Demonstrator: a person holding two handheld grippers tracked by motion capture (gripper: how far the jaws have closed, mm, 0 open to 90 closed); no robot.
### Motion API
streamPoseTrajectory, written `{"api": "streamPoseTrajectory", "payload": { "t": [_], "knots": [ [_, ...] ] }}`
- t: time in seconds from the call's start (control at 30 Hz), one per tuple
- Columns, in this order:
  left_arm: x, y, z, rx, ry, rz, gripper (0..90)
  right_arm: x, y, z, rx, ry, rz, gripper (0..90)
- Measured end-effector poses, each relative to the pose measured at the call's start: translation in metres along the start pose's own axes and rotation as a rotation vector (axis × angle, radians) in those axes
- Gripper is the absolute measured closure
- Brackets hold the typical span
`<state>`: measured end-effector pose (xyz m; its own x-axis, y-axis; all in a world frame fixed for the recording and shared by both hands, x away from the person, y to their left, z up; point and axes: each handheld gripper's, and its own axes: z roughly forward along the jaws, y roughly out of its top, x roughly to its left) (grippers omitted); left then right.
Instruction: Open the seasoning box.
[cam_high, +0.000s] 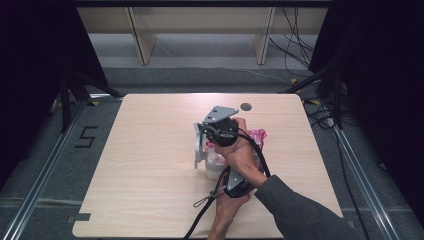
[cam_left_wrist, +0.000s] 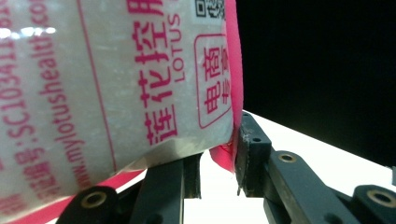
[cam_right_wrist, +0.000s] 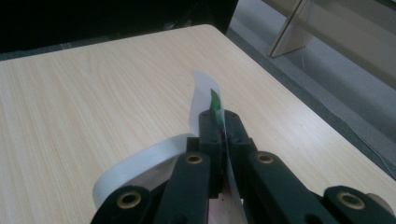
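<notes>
Pale wooden surface (cam_high: 150, 165) is carrying a white plastic pouch with pink lettering (cam_left_wrist: 107, 79), standing roughly upright near its middle. Left claw (cam_left_wrist: 217, 154) is clamping its pink bottom edge; right claw (cam_right_wrist: 219, 126) is pinching its thin white top strip (cam_right_wrist: 203, 91), which is pointing upward.

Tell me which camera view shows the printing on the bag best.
The left gripper view: the bag is close, its pink lettering readable. The high view shows it small, partly hidden behind hands. The right gripper view shows a thin white edge.
</notes>
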<state>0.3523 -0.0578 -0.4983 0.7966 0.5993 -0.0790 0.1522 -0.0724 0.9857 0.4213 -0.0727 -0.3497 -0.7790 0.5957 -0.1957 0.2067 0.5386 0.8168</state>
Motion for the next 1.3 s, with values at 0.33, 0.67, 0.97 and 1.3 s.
{"api": "streamPoseTrajectory", "payload": {
  "t": [0.33, 0.67, 0.97, 1.3],
  "knots": [
    [-0.01, -0.002, 0.006, -0.066, -0.01, -0.136, 73.8, -0.004, 0.0, -0.002, 0.0, 0.0, 0.015, 89.3],
    [-0.01, -0.002, 0.006, -0.065, -0.009, -0.137, 73.9, -0.003, 0.0, 0.0, 0.001, -0.013, 0.007, 89.4],
    [-0.01, -0.001, 0.006, -0.065, -0.007, -0.13, 74.1, -0.006, 0.0, -0.001, 0.004, -0.014, -0.004, 89.5],
    [-0.008, -0.001, 0.006, -0.071, -0.002, -0.084, 74.0, -0.006, -0.001, 0.0, 0.019, -0.028, 0.0, 89.5]
  ]
}}
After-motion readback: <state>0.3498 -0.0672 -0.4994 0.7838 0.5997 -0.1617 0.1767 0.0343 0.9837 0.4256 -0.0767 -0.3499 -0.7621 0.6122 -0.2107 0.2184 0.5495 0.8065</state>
